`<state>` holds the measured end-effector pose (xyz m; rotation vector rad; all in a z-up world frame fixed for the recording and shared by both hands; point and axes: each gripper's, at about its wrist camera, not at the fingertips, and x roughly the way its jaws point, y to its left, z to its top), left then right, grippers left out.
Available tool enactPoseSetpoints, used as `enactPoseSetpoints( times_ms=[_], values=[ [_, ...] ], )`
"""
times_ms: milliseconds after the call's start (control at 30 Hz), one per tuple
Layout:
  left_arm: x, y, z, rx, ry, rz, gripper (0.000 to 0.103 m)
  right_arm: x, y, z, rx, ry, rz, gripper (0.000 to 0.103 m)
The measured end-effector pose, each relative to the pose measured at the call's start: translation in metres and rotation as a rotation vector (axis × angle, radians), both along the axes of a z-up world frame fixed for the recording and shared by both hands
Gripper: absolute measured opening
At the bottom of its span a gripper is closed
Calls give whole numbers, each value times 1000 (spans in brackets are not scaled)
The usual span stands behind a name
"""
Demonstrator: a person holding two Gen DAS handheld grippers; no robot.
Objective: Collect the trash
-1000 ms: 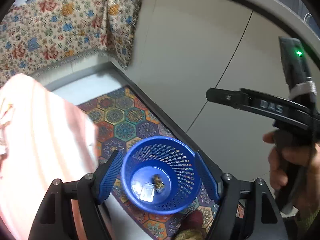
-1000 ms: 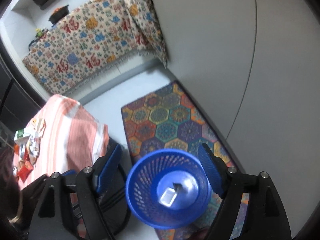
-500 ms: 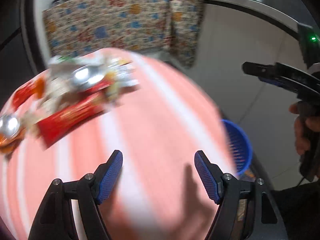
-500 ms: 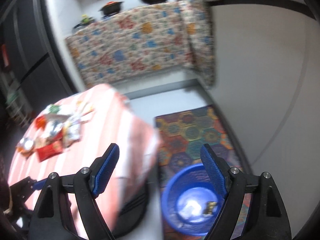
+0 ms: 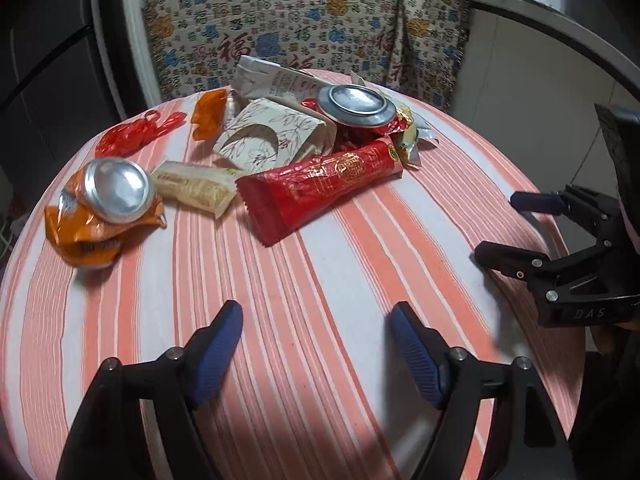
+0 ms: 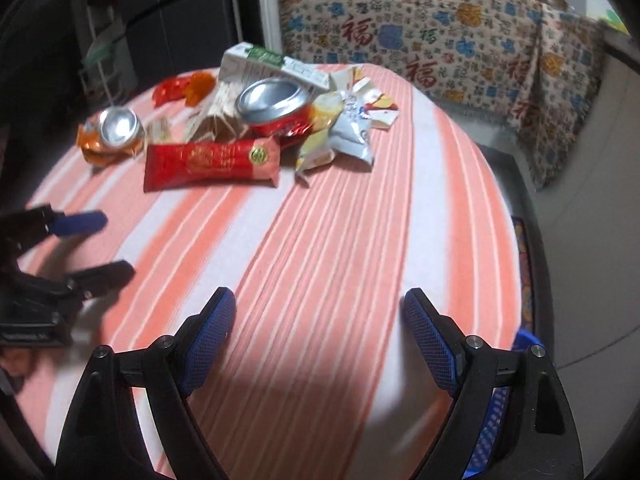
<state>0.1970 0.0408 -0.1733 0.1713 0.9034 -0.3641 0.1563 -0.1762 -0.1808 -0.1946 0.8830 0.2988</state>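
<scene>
Trash lies heaped on the far part of a round table with a pink striped cloth (image 5: 320, 280). I see a long red wrapper (image 5: 320, 188) (image 6: 212, 162), a crushed orange can (image 5: 104, 208) (image 6: 112, 132), a crushed red can (image 5: 356, 108) (image 6: 276, 108), a floral paper box (image 5: 268, 136) and a silver snack bag (image 6: 348, 128). My left gripper (image 5: 316, 340) hovers over bare cloth short of the heap, its jaws opening, nothing between them. My right gripper (image 6: 320, 328) does the same, jaws opening and empty. A sliver of the blue basket (image 6: 524, 340) shows beyond the table's right edge.
A cabinet draped in patterned cloth (image 5: 304, 20) stands behind the table, with pots on top. Dark cupboards (image 6: 168, 12) fill the left background. A patterned rug (image 6: 524, 272) lies on the floor to the right of the table.
Both grippers have swung from above the blue basket on the floor to above the table, so the trash heap now lies ahead of them. The basket has slid almost out of view.
</scene>
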Motion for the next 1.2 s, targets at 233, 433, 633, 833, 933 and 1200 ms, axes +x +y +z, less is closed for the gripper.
enactPoseSetpoints(
  times_ms=[233, 433, 633, 833, 933, 1200],
  values=[
    [10, -6, -2, 16, 10, -81, 93, 10, -2, -3, 1, 6, -8, 95],
    [19, -2, 12, 35, -18, -139, 93, 9, -4, -1, 1, 12, -8, 96],
    [61, -21, 33, 25, -35, -262, 93, 11, -9, 2, 34, 22, -17, 96],
    [81, -44, 9, 161, -15, -340, 80, 9, -16, 6, 64, 23, -39, 95],
    [73, -39, 11, 143, -16, -330, 48, 9, -20, 9, 71, 21, -46, 95],
    [26, -4, 24, -17, 47, -92, 25, 9, -29, 15, 117, 24, -68, 95]
  ],
)
